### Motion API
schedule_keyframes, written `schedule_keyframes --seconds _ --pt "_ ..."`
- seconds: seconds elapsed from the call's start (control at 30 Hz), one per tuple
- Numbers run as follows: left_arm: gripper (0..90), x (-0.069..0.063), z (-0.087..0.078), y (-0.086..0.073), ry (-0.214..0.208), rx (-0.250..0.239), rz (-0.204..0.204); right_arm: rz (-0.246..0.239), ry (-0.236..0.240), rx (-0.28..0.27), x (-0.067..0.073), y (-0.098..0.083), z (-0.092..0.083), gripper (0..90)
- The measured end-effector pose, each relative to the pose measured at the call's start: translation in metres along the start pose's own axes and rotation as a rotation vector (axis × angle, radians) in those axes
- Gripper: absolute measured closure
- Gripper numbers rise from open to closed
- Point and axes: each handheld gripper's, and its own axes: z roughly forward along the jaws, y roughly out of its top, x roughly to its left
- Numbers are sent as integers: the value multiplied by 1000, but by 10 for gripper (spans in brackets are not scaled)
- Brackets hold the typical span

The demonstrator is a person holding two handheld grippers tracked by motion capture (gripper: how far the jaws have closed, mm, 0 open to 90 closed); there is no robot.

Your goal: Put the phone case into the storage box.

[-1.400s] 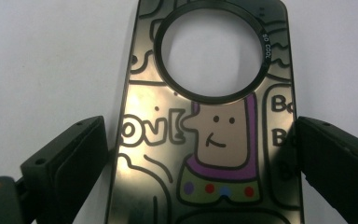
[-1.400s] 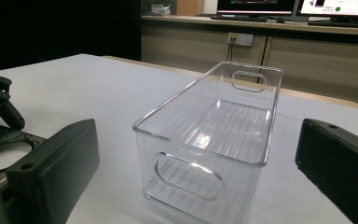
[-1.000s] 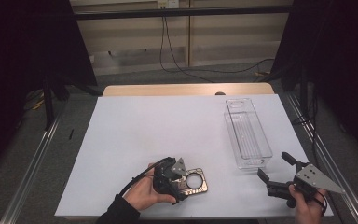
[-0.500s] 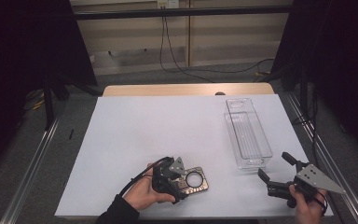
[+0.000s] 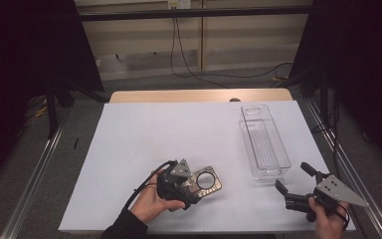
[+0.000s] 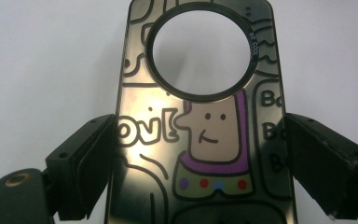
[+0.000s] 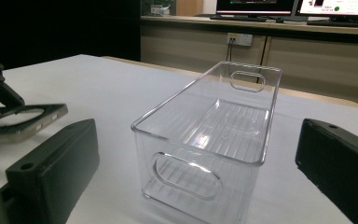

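Note:
A glossy dark phone case (image 5: 206, 181) with a cartoon figure and a round camera hole lies flat on the white table (image 5: 179, 134), near its front edge. My left gripper (image 5: 195, 189) is shut on the phone case; in the left gripper view both pads press the long sides of the case (image 6: 214, 135) held in the left gripper (image 6: 200, 126). My right gripper (image 5: 292, 176) hovers open at the front right, with nothing between its fingers. In the right gripper view the right gripper (image 7: 198, 130) faces the near end of a clear plastic bin (image 7: 182, 172).
The clear bin (image 5: 251, 139) stands empty at the right, lengthwise from front to back. The phone case (image 7: 21, 119) lies to its left in the right gripper view. Metal rails run along both table sides, and cables hang behind the far edge.

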Motion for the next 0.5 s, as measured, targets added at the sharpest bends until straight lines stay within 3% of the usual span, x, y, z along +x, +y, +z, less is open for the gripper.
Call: schedule_keyframes --seconds 0.13,0.37,0.5 --pt "122 3 -5 -1 -12 -81 -18 2 2 1 0 0 0 0" --pt "122 2 -13 -1 46 -180 -1 3 3 2 0 0 0 0" --pt "123 3 -18 -5 67 -210 -8 3 3 2 0 0 0 0"
